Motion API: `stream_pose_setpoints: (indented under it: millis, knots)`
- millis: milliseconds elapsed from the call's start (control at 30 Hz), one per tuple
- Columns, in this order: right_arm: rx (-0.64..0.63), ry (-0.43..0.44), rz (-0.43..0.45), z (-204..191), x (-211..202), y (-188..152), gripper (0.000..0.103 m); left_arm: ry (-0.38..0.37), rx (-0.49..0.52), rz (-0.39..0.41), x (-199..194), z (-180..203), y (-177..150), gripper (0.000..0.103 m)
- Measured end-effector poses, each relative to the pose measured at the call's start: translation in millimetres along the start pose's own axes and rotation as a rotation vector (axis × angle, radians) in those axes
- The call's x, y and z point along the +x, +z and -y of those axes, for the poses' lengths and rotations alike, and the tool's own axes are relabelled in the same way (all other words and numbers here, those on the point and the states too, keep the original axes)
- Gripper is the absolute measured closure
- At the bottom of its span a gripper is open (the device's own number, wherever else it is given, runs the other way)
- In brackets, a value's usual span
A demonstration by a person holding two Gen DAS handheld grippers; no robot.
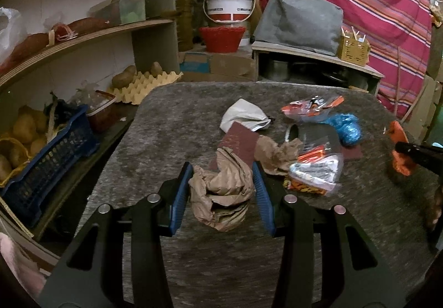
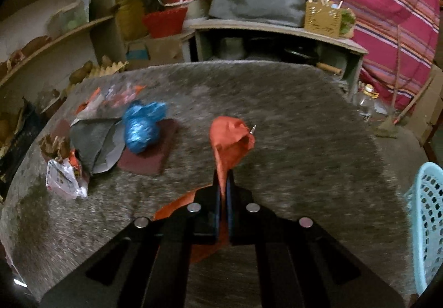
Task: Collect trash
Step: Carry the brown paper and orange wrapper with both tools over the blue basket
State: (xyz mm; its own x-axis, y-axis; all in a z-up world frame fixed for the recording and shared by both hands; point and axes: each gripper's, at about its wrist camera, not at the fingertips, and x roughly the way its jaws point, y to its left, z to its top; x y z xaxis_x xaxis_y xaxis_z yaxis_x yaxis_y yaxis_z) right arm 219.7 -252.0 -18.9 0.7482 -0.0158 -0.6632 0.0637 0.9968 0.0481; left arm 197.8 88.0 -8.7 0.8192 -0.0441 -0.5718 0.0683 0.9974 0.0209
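Note:
Trash lies on a grey felt table [image 1: 171, 125]. My left gripper [image 1: 221, 172] is open, its blue pads on either side of a crumpled brown paper bag [image 1: 221, 189]; I cannot tell if they touch it. Beyond lie a white wad [image 1: 243, 117], maroon sheet [image 1: 238, 141], snack wrappers [image 1: 315, 172] and a blue foil ball [image 1: 346, 128]. My right gripper [image 2: 223, 177] is shut on an orange wrapper [image 2: 229, 139], held above the table; it also shows in the left wrist view [image 1: 398, 153]. The blue foil ball [image 2: 142, 128] lies to its left.
A light blue perforated basket [image 2: 429, 219] stands at the table's right edge. Shelves on the left hold a blue crate [image 1: 49, 164] of potatoes and an egg tray [image 1: 144, 83]. A low cabinet [image 1: 315, 64], bucket [image 1: 229, 6] and striped cloth [image 1: 373, 3] stand behind.

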Motion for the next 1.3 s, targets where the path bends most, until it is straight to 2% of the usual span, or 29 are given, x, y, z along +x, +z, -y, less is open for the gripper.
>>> stream_pose_setpoints:
  millis: [500, 1300]
  knots:
    - [0.032, -0.058, 0.061, 61.4, -35.1, -1.7, 0.099, -0.058, 0.029, 0.002, 0.3, 60.3, 9.9, 0.060]
    - [0.173, -0.212, 0.097, 207.1, -96.3, -35.7, 0.099, -0.204, 0.138, 0.003, 1.0, 199.9, 11.6, 0.060]
